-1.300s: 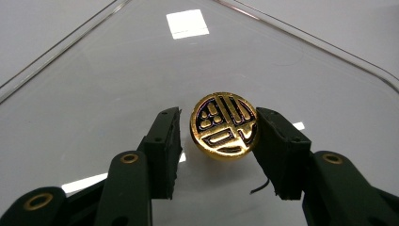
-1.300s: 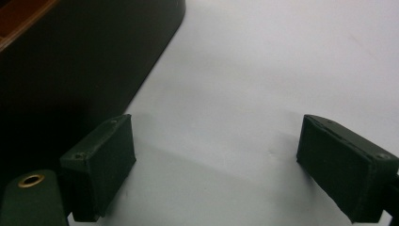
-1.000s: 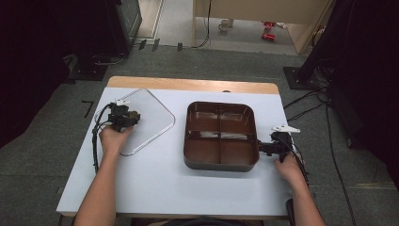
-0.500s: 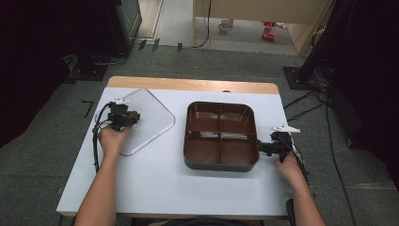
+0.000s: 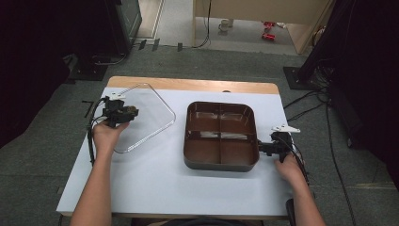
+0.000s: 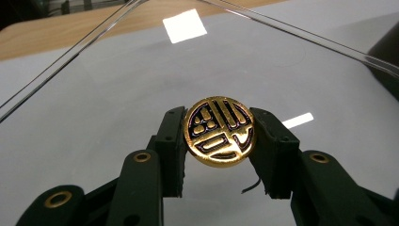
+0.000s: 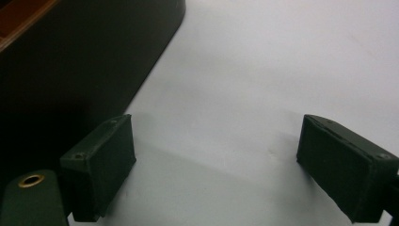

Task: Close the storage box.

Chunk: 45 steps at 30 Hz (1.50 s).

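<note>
Gripping tongs: left tongs [image 6: 219, 141], low centre of the left gripper view, are clamped on a round gold knob [image 6: 219, 132], one jaw on either side of it.
Knob: gold disc with dark raised markings on its face, sitting on a clear lid [image 6: 117, 94].
Lid: transparent, rounded-corner sheet; in the high view the clear lid [image 5: 149, 117] lies flat at the left of the desk [image 5: 155, 183], well apart from the tray.
Left hand: in the high view the left hand [image 5: 109, 136] sits at the lid's lower left edge, with the left tongs [image 5: 123, 112] just above it, over the lid.
Tray: brown tray [image 5: 221, 162] with four compartments stands at the centre right of the high view; its compartments look bare, with glare on the dividers.
Right tongs: right tongs [image 7: 216, 174] are spread wide apart with nothing between them, low over the white desk surface [image 7: 263, 70].
Right-side relation: in the right gripper view the tray's dark outer wall [image 7: 84, 61] fills the upper left, just beside one jaw; contact cannot be told.
Right hand: in the high view the right hand [image 5: 291, 168] is at the lower right, its right tongs [image 5: 263, 148] pointing at the tray's right edge.
Desk: white top with a wooden strip along the far edge.
</note>
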### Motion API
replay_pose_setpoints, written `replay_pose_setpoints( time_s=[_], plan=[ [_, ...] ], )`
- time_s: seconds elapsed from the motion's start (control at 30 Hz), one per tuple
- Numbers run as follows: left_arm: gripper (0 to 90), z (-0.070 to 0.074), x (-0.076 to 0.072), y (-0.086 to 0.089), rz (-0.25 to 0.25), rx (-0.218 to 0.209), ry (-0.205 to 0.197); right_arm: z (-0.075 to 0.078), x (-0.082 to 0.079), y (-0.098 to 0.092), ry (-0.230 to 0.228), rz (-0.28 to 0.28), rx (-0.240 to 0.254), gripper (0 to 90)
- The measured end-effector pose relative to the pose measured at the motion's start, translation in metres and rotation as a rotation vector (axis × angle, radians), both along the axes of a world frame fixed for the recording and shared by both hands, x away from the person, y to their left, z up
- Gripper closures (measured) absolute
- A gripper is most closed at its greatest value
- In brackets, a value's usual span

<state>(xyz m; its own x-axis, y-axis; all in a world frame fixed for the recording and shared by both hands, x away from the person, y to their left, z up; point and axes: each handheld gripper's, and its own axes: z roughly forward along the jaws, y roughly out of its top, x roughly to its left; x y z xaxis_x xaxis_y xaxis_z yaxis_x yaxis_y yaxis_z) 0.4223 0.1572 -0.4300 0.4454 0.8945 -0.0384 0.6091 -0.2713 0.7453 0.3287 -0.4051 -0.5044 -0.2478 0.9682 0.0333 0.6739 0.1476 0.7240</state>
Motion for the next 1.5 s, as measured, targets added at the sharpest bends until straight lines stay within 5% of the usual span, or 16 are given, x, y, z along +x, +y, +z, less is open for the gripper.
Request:
replay_pose_setpoints(
  time_s=[0.53,0.93,1.5],
  plan=[
    [59.4,0.034,-0.01,-0.044,-0.178,-0.052,-0.038,0.0,0.0,0.0,0.0,0.0,0.001,11.3],
    [59.4,0.04,-0.015,-0.078,-0.29,-0.092,-0.044,0.0,0.0,0.0,0.001,0.0,0.001,11.3],
    [59.5,0.038,-0.02,-0.145,-0.49,-0.065,-0.023,0.0,0.0,0.0,0.002,0.001,-0.002,11.3]
  ],
)
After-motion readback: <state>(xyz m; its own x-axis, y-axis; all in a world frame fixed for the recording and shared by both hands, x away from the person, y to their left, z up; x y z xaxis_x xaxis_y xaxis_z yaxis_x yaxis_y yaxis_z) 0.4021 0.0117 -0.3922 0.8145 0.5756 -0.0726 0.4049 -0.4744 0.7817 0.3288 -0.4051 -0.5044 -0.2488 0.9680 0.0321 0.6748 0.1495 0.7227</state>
